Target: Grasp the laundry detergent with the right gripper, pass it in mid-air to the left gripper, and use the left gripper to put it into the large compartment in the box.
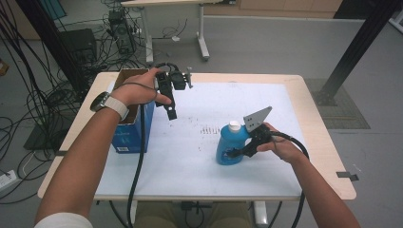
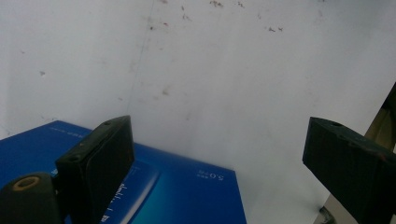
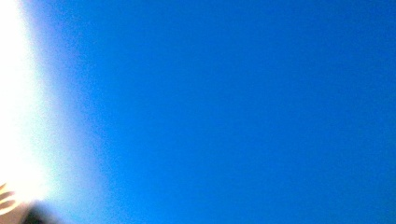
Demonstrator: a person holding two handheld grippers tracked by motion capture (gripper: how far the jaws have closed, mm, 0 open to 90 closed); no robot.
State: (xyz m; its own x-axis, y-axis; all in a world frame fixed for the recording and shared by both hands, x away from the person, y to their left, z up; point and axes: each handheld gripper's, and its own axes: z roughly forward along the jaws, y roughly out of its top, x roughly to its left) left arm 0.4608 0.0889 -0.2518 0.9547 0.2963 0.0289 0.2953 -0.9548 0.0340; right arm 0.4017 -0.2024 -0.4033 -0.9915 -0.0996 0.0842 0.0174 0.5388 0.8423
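Fingers of right gripper point(image 1: 233, 153) around smooth, rounded blue plastic bottle point(image 1: 227, 145)

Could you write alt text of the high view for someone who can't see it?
A person's right gripper clamps a blue bottle with a white cap on a white table. Their left gripper hangs open beside an open blue box.

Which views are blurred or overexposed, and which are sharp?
High view: evenly lit, sharp; the blue bottle is clear. Left gripper view: table sharp, blue box a little soft. Right gripper view: unfocused blue, with white glare at the left edge.
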